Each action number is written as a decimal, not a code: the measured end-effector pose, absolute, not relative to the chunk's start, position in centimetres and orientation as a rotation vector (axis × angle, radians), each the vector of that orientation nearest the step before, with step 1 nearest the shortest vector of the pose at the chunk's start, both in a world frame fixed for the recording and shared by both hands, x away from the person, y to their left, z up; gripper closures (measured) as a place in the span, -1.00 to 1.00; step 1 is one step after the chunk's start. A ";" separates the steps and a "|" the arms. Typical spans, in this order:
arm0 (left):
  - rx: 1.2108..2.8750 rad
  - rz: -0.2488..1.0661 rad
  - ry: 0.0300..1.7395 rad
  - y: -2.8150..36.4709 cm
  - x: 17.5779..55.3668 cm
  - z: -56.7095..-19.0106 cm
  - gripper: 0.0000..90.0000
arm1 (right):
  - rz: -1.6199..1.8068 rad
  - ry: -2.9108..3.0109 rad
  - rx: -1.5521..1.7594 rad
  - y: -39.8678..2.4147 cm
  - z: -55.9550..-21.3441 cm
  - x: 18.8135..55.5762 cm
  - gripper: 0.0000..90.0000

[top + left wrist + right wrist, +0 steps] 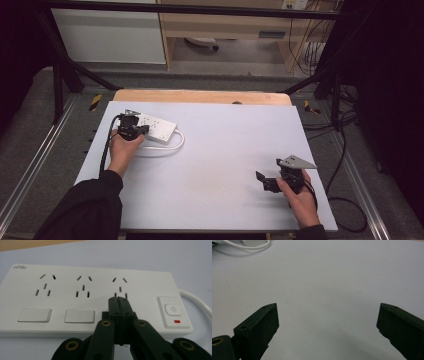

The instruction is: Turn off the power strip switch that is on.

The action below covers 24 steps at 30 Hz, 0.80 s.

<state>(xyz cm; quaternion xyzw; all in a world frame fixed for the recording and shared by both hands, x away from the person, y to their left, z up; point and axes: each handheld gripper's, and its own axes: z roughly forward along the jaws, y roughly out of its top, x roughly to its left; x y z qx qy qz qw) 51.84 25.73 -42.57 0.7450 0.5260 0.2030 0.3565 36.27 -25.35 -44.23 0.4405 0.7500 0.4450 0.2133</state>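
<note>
Pressing together over power strip (87,293): left tongs (119,299); right tongs (327,317) spread.

My left gripper (119,300) looks like dark, matt plastic with little brass-coloured rings. The power strip (95,300) is smooth white plastic, a bit shiny, and its cord (197,301) looks smooth and rubbery. The table top (225,150) is a pale, flat, matt sheet. Bare wood (200,96) shows at its far edge.

One fixed camera looks down over the table (215,150); two close, low cameras ride the grippers, all sharing the power strip's cable (249,246).
</note>
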 end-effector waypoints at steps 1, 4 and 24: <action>1.925 0.525 1.358 25.7 51.8 -42.6 1.00 | 1.234 2.081 1.224 -25.4 -44.2 36.3 -0.90; 1.939 0.553 1.365 25.9 51.9 -42.7 1.00 | 1.234 2.082 1.224 -25.3 -44.2 36.2 -0.90; 1.905 0.521 1.340 26.2 51.8 -42.7 1.00 | 1.235 2.079 1.222 -25.4 -44.2 36.3 -0.90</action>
